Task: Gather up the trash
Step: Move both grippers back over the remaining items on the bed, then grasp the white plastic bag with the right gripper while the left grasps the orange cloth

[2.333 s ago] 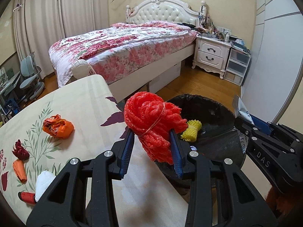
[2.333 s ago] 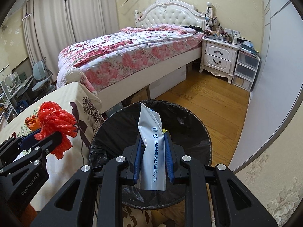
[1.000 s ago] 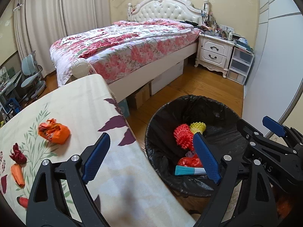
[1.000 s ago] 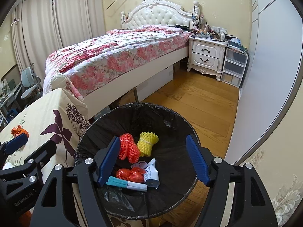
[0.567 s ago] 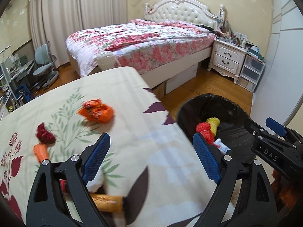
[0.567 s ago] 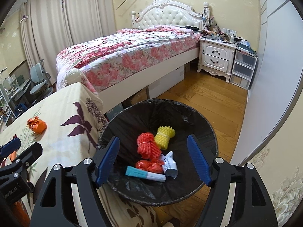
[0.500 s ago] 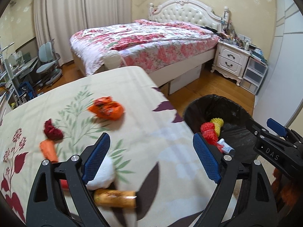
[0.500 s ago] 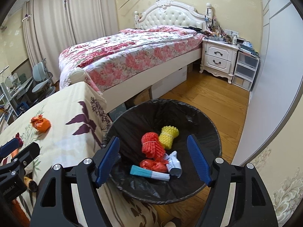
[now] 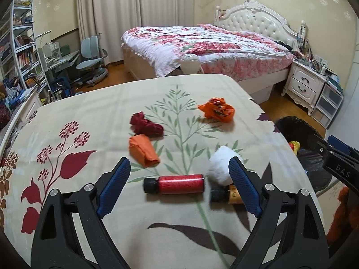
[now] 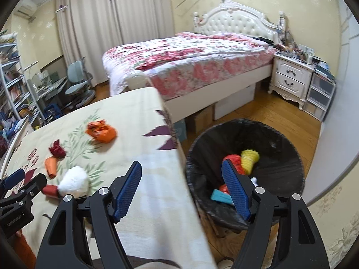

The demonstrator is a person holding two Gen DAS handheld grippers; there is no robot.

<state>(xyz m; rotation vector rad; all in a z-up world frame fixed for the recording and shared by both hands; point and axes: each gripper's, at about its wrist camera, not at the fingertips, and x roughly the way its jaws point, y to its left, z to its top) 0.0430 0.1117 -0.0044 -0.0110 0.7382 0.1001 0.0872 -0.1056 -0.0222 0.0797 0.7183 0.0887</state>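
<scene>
My left gripper [image 9: 179, 188] is open and empty above the table with the floral cloth [image 9: 89, 116]. Just ahead of it lie a red bottle [image 9: 175, 183], a white wad [image 9: 221, 167] and an orange bottle [image 9: 228, 196]. Farther off lie an orange packet [image 9: 143, 150], a dark red wrapper [image 9: 145, 126] and a crumpled orange wrapper [image 9: 217, 109]. My right gripper [image 10: 181, 190] is open and empty over the table's right edge, beside the black-lined bin [image 10: 280, 139]. The bin holds red and yellow foam nets [image 10: 249, 157] and a teal item [image 10: 221, 196].
A bed [image 9: 202, 42] with a floral cover stands behind the table. A white nightstand [image 10: 291, 78] and plastic drawers [image 10: 320, 98] stand at the far right. A desk, a chair [image 9: 92, 62] and shelves fill the left side. The floor is wood.
Both grippers let go of their trash into the bin and opened. Both have swung left from the bin toward the table; the left one now faces the trash on the cloth.
</scene>
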